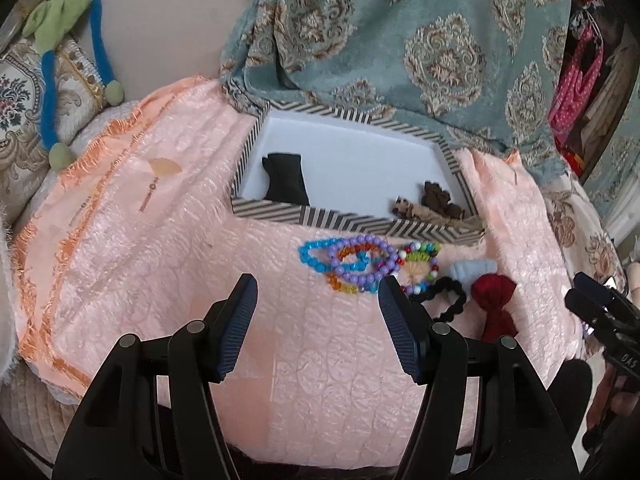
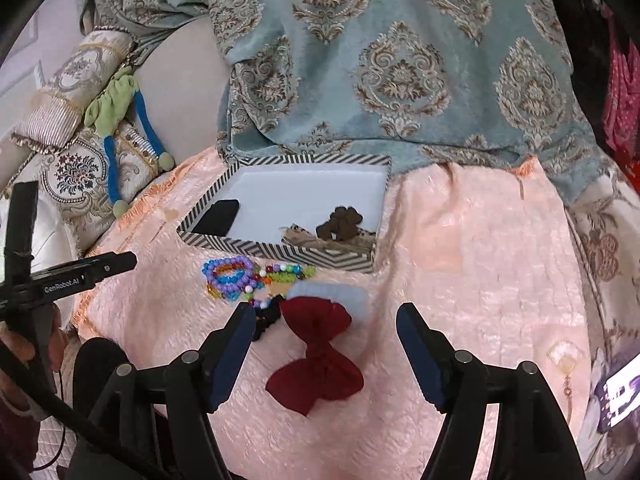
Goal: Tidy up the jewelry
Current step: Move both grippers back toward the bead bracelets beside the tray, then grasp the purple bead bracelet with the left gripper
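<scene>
A striped box (image 1: 276, 213) (image 2: 276, 249) with a white inside sits on the pink cloth and holds a black pouch (image 1: 286, 178) (image 2: 218, 218) and brown hair pieces (image 1: 438, 200) (image 2: 340, 222). In front of it lie beaded bracelets (image 1: 352, 260) (image 2: 232, 276), a black scrunchie (image 1: 444, 300) (image 2: 266, 318), a pale blue scrunchie (image 1: 472, 268) (image 2: 340, 294) and a dark red bow (image 1: 494, 300) (image 2: 316, 352). My left gripper (image 1: 318, 284) is open and empty, just short of the bracelets. My right gripper (image 2: 326, 312) is open around the red bow.
A pink cloth (image 1: 160, 260) (image 2: 480, 260) covers the surface. A blue patterned blanket (image 1: 420, 40) (image 2: 400, 60) lies behind the box. Embroidered cushions and a green-blue toy (image 1: 72, 40) (image 2: 120, 120) sit at the left. A phone (image 2: 618, 396) lies at the right edge.
</scene>
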